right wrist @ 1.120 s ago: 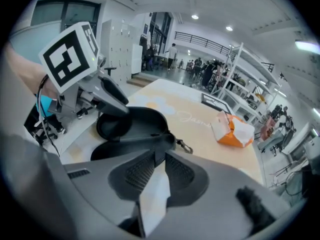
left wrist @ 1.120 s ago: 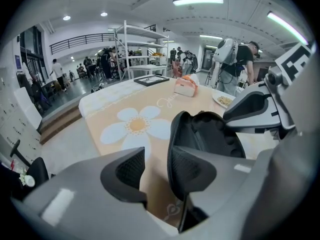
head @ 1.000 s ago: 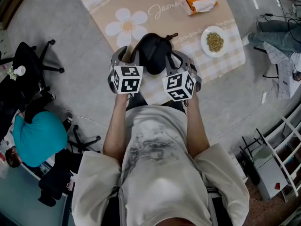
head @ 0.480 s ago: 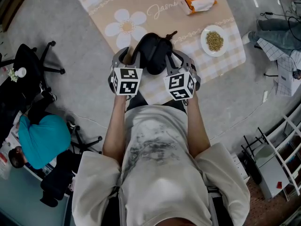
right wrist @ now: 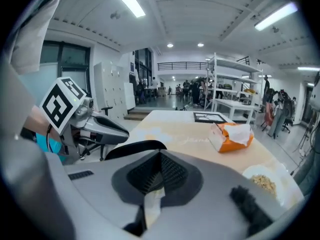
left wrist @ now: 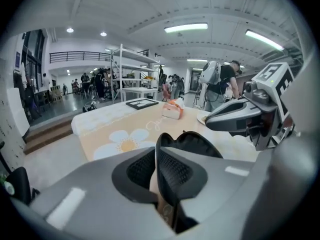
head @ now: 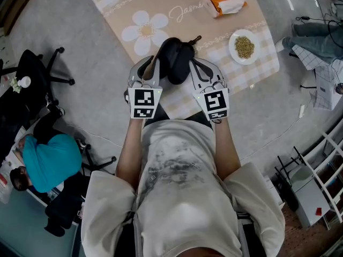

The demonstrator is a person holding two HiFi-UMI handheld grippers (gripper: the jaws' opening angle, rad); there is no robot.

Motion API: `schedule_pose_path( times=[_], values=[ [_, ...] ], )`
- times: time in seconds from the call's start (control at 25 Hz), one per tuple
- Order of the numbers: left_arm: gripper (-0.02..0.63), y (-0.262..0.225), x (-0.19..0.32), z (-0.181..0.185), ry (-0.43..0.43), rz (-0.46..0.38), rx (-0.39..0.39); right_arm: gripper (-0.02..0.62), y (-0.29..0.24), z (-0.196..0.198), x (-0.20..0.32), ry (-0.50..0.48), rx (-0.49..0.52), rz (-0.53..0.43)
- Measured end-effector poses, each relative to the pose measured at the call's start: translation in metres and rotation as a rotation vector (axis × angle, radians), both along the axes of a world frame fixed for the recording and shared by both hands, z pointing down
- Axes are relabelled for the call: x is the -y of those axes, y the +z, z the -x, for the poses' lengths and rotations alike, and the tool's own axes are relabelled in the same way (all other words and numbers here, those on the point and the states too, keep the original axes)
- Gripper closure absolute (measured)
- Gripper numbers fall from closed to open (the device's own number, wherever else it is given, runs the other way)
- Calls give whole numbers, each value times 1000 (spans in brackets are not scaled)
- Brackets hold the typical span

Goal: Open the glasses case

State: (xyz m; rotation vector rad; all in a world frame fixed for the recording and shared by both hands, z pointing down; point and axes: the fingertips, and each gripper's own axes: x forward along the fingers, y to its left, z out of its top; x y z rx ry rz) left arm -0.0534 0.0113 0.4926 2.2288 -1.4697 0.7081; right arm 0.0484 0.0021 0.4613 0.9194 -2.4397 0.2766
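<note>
While both grippers clamp its opposite edges, glasses case [head: 174, 60]: black and rounded, just beside the daisy [head: 144, 28] on the person's side, over the tablecloth [head: 241, 74]; I cannot tell whether it rests on the cloth or hangs clear of it.
Left gripper [left wrist: 156, 153]: jaws have just closed and are clenched on a thin black lip of the case, on the side nearer the daisy.
Right gripper [right wrist: 159, 166]: jaws have just closed too, clenched on the edge farther from the daisy; a pale strip, perhaps lining, is caught between the pads.
Stage: both grips look set, and the pull apart seems not yet made. How far the case gapes is unclear.
Risk, slipping: each bite is narrow and sits on a smooth edge, so a hard or uneven pull could strip one lip from its pads.
Risk, wrong layer: if the right pads hold only lining, pulling would tug that out rather than spread the halves.
Risk, sudden give: the plate [head: 231, 43] of seeds lies right of the daisy, well apart. If a lip lets go, the right gripper could jerk that way.
Tissue pack [head: 228, 0]: beyond the daisy, to its right, out of the way.
</note>
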Motion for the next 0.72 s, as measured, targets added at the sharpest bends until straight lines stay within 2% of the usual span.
schedule_pose_path(
  times=[0.16, 0.72],
  values=[
    [604, -10, -2, 0, 12, -30, -4, 580, -3, 0, -3, -3, 28, 21],
    [604, -11, -9, -3, 25, -19, -10, 581, 3, -8, -9, 21, 12, 63]
  ],
)
